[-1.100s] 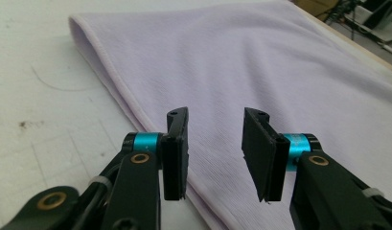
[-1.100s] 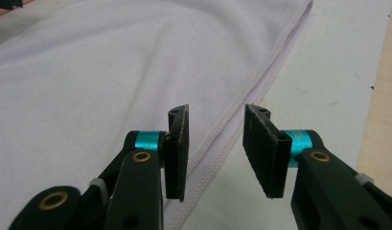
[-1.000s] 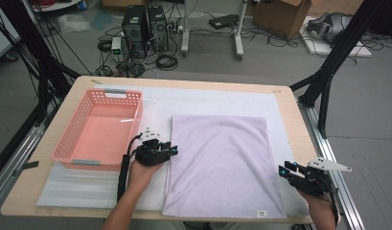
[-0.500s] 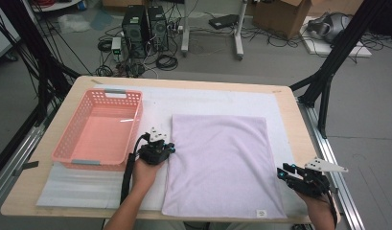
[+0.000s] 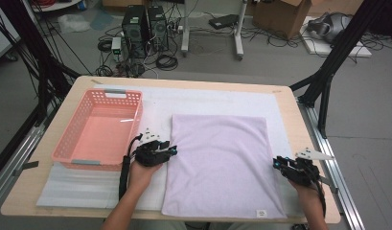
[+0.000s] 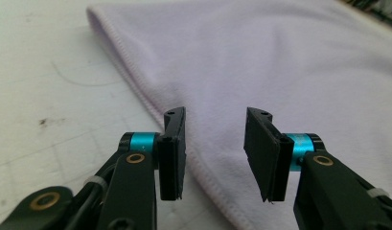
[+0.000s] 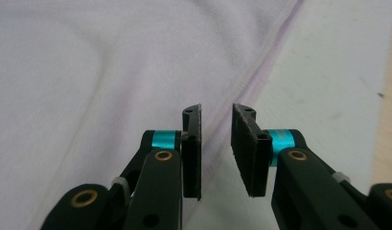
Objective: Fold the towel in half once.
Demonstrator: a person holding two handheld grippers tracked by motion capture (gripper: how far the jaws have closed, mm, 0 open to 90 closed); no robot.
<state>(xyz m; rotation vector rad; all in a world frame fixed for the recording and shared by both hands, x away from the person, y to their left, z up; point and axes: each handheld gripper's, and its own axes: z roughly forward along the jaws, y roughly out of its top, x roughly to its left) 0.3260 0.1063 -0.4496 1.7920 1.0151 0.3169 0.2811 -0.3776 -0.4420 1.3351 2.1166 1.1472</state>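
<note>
High view, so here's the layout: the wooden counter (image 5: pixel 50 191) has a white mat (image 5: pixel 213 103) spread over most of it, and on that mat lies a lavender towel (image 5: pixel 217 163), flat and roughly square, sitting right of centre with its near edge close to the counter's front edge. There's a tiny white tag (image 5: pixel 261 212) at its near right corner. To the left of the towel sits a pink plastic basket (image 5: pixel 74 143), nothing visible inside it, with a strip of bare mat between it and the towel.

The left hand-held gripper (image 5: pixel 170 152) is right at the towel's left edge, about halfway along it. In the left gripper view the jaws of that gripper (image 6: pixel 215 153) stand moderately apart and straddle the stitched hem of the towel (image 6: pixel 260 62); they've just been opening, and the cloth lies flat between them without the pads pressing on it.

The right hand-held gripper (image 5: pixel 279 164) is at the towel's right edge, also around the middle. In the right gripper view that gripper (image 7: pixel 216 153) has a narrower gap, and its jaws have just been closing. The hem of the towel (image 7: pixel 112 72) runs up between them, but I see daylight either side, so no pinch on the fabric.
</note>
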